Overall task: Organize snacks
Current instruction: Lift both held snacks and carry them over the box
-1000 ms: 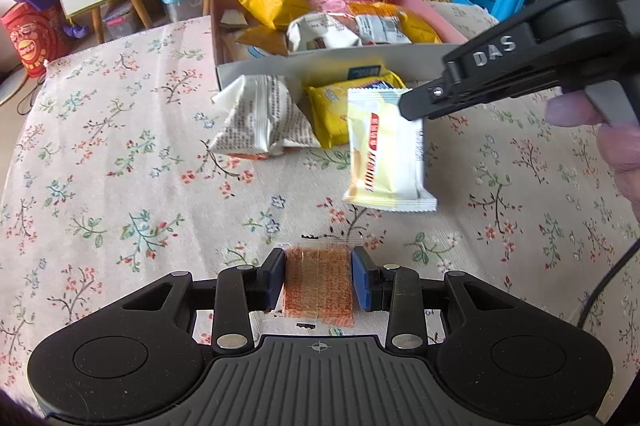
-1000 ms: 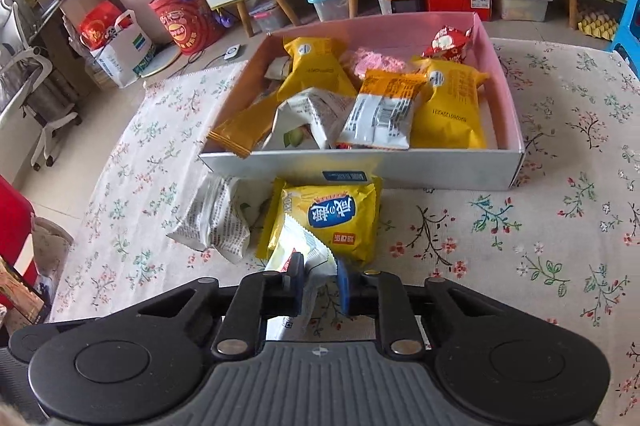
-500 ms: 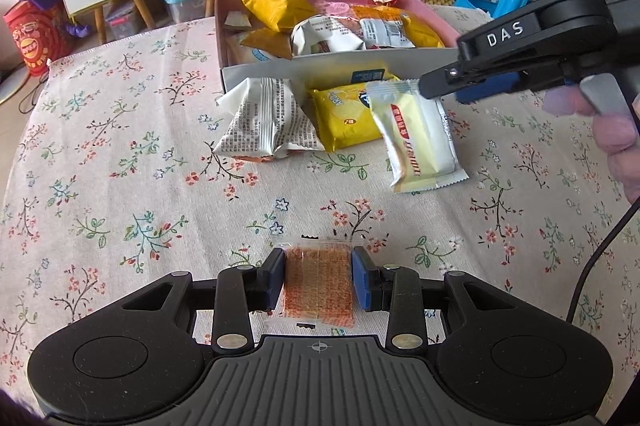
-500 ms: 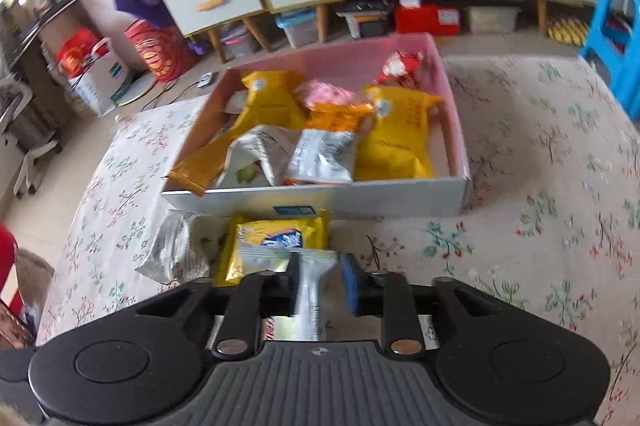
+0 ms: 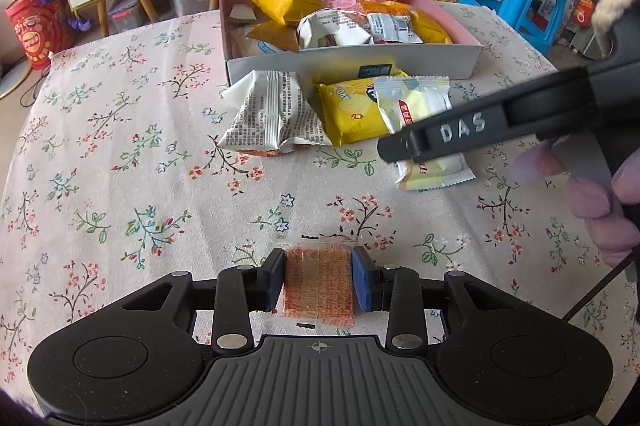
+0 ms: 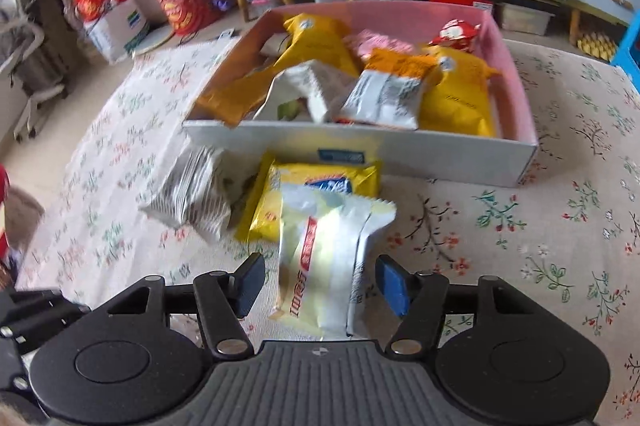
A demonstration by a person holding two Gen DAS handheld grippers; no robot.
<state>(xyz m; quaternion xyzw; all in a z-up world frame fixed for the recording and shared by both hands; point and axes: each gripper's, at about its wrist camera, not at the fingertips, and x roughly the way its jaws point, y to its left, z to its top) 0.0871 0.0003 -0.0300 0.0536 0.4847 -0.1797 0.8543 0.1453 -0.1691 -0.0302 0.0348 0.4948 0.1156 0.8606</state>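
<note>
A: Risk entry? Pale yellow wafer packet [image 6: 324, 266] lies on the floral tablecloth [image 6: 520, 246], between the right gripper [image 6: 320, 282] pads, its far end overlapping the yellow biscuit pack [image 6: 320, 182]. Withdrawal may snag and drag it.

B: Right gripper: jaws opening, pads clear of the wrapper. Left gripper [image 5: 319, 278]: narrow, pinching an orange cracker packet [image 5: 318, 282]. Snack box [image 6: 400, 150]: ahead of both.

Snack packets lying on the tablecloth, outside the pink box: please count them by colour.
White with grey print: 1, the crumpled packet.
Bright yellow: 1, the biscuit packet.
Pale yellow and white: 1, the long packet.
Orange in clear wrap: 1, the small packet.
Total: 4
</note>
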